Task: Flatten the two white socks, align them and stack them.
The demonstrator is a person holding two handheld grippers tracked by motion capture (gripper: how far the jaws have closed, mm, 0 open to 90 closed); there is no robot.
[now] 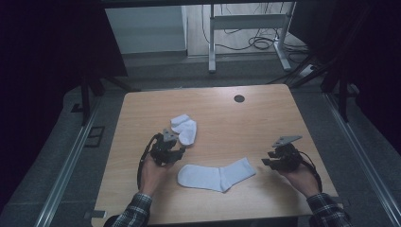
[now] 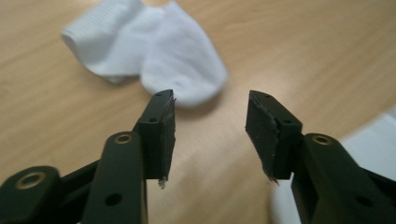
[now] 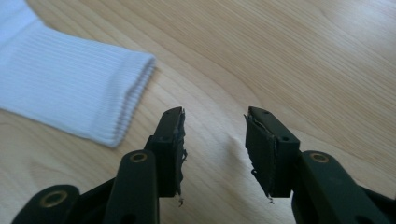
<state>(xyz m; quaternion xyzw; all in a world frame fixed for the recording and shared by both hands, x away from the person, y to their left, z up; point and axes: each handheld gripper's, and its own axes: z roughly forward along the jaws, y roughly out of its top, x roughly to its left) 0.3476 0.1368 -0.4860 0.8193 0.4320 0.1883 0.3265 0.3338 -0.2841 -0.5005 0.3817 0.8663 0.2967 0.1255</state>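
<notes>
Two white socks lie on the wooden table [image 1: 265, 118], the flat sock [image 1: 216, 173] between both hands and the folded sock [image 1: 184, 129] just beyond the left gripper [image 2: 210, 130], whose jaws gape with nothing between them, as do those of the right gripper [image 3: 214, 144], just beside the flat sock's cuff.

Bare table [image 1: 265, 123] lies open between the folded sock [image 1: 184, 128] and flat sock [image 1: 217, 174]; nothing else obstructs.
</notes>
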